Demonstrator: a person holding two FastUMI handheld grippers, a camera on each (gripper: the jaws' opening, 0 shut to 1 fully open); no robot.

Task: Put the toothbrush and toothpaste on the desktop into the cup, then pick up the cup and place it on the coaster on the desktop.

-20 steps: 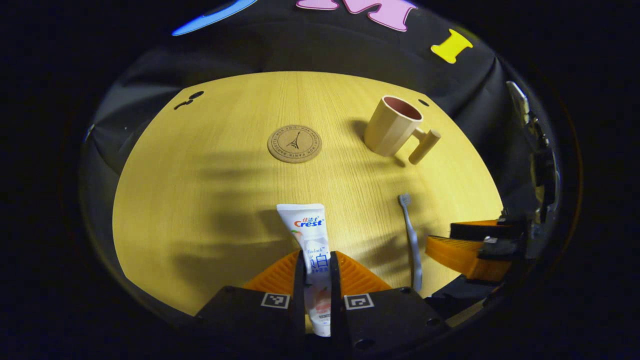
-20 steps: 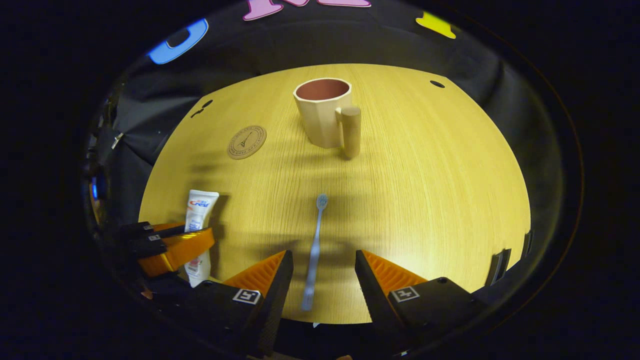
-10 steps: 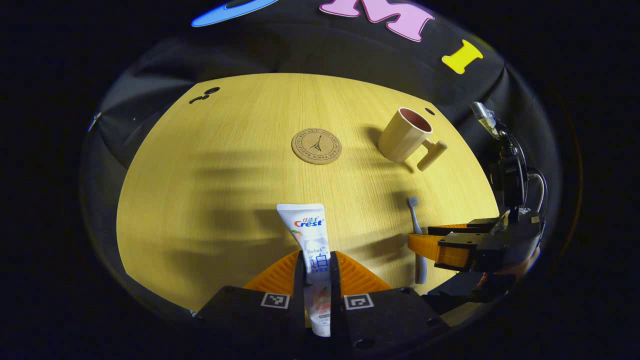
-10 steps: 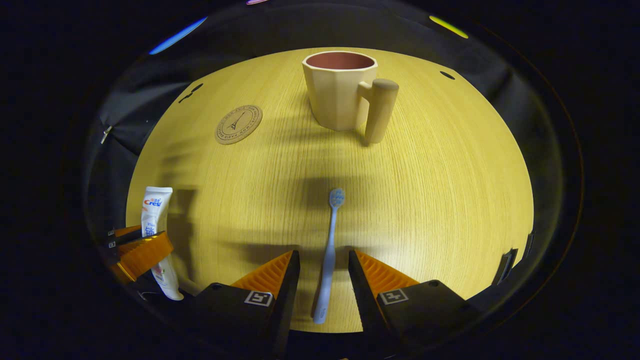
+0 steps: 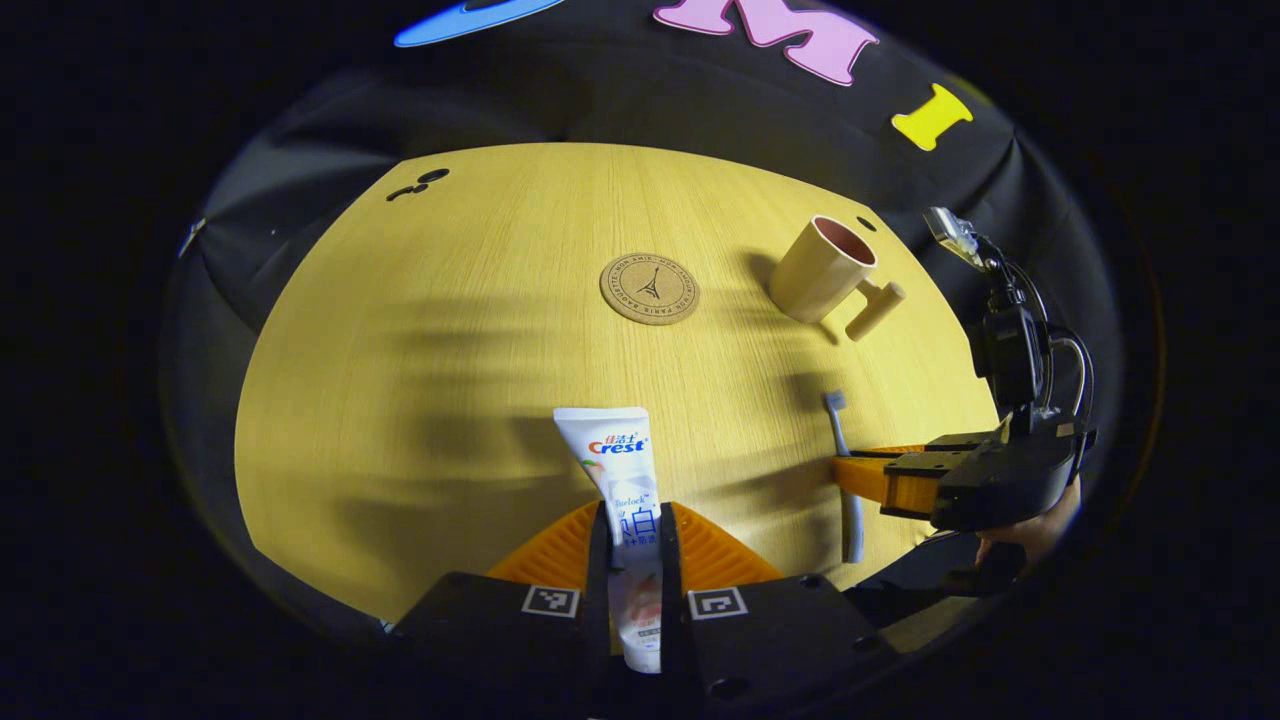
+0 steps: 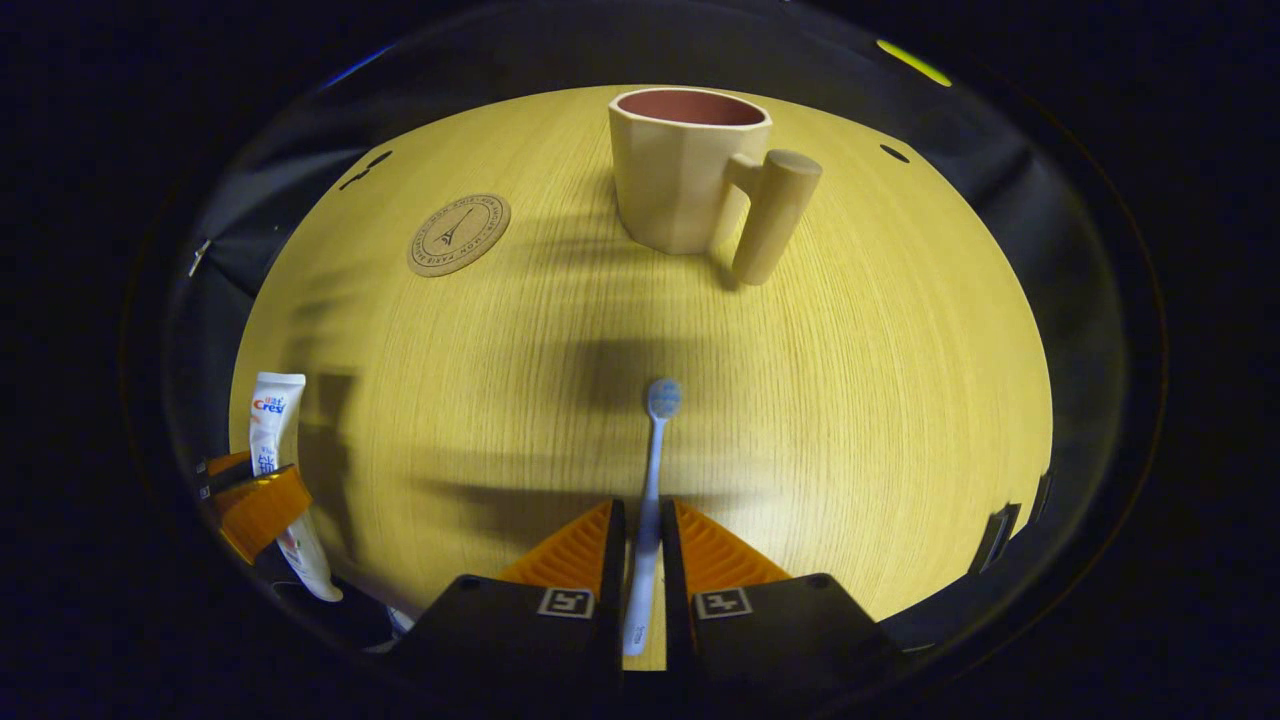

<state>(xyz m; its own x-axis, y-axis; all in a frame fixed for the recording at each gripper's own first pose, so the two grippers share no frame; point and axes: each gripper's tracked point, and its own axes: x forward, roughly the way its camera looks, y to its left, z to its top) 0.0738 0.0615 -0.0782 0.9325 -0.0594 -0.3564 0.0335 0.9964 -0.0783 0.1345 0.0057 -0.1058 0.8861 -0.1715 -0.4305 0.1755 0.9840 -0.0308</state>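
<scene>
Toothpaste (image 5: 618, 470) is clamped in left gripper (image 5: 633, 535); toothbrush (image 6: 650, 480) is pinched between closed fingers of right gripper (image 6: 640, 545); cup (image 6: 690, 165) is left upright

Beige cup (image 6: 680, 170), maroon inside; pale blue toothbrush (image 6: 650, 470); white toothpaste (image 5: 615, 460); tan coaster (image 5: 649, 288).

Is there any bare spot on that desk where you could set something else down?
Yes. The desk lies bare left of the coaster and toothpaste, and right of the cup. It is crowded around the toothbrush and both grippers.
</scene>
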